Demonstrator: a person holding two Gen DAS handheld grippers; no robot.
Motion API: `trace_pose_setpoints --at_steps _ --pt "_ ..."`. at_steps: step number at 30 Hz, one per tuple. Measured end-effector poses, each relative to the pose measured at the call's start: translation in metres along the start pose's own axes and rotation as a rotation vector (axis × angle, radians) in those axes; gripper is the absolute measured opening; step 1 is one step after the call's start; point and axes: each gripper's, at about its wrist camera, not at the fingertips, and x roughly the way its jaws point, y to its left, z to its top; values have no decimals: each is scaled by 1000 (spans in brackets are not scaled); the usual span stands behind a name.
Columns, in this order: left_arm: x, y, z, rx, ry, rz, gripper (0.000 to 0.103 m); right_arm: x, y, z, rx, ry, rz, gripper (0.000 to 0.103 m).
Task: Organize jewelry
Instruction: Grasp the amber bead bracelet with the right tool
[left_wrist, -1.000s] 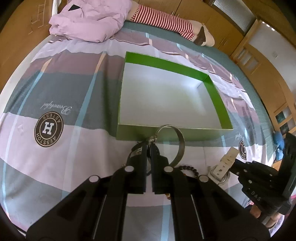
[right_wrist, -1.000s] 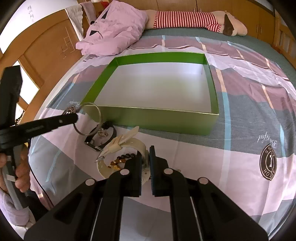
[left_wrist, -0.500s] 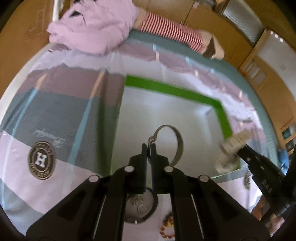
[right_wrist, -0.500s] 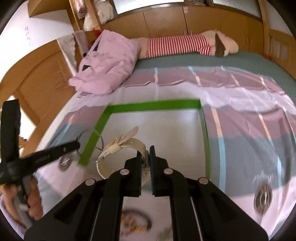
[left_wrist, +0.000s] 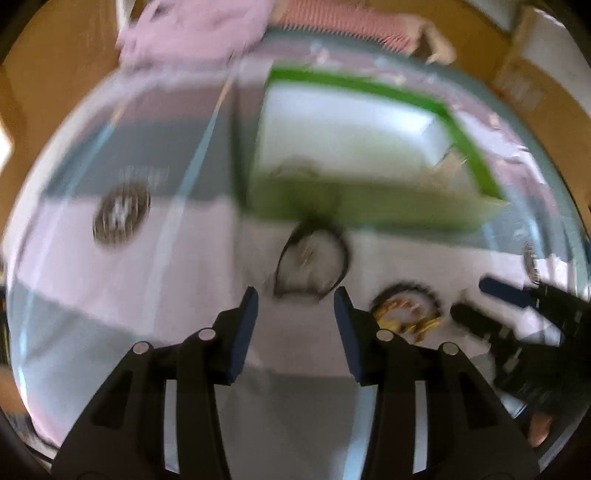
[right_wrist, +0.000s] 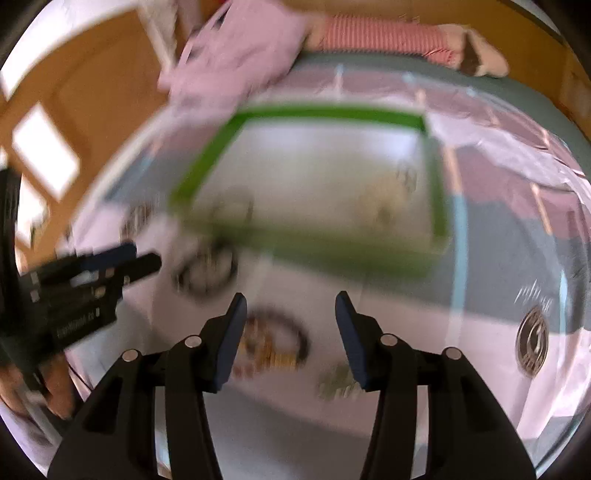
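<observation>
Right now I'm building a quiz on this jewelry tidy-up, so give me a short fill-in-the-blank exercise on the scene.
1. The box on the bed has rims coloured ____.
2. Nothing is between the fingers of the left gripper, whose jaws are ____.
3. The dark bracelet lies on the bedspread, ____ the box.
4. The beaded bracelet lies nearest the ____ gripper.

Missing words: green; opening; outside; right

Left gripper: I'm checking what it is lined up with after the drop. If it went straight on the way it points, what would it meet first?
Probably the dark bracelet on the bedspread, which lies just ahead of the left gripper, whose fingers are opening with nothing between them. Beyond it stands the green box. Blur makes depth uncertain.
</observation>
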Motion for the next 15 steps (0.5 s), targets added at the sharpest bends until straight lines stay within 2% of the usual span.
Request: trace_pose_setpoints --at_steps 4,6,8,10,11,12,14,15 --pt "17 6 -3 -30 44 33 45 46 15 -22 -35 126 -40 51" --pt "20 4 -4 -16 55 40 49 57 25 -27 -83 147 -53 50" --pt "23 -1 -7 6 66 44 48 62 36 -30 -136 141 -108 45" --pt "29 -3 -9 22 87 41 30 62 39 -28 -149 138 -107 36" --pt "33 -2 -9 23 100 30 14 60 41 -28 -151 137 -104 33" --pt "37 -4 -12 23 123 3 6 57 42 -27 -159 130 -97 7" --pt "41 -10 -15 39 146 -27 4 53 40 -28 -167 138 -103 7" --pt "40 -16 -18 67 136 -15 3 52 38 -29 -162 140 -100 7"
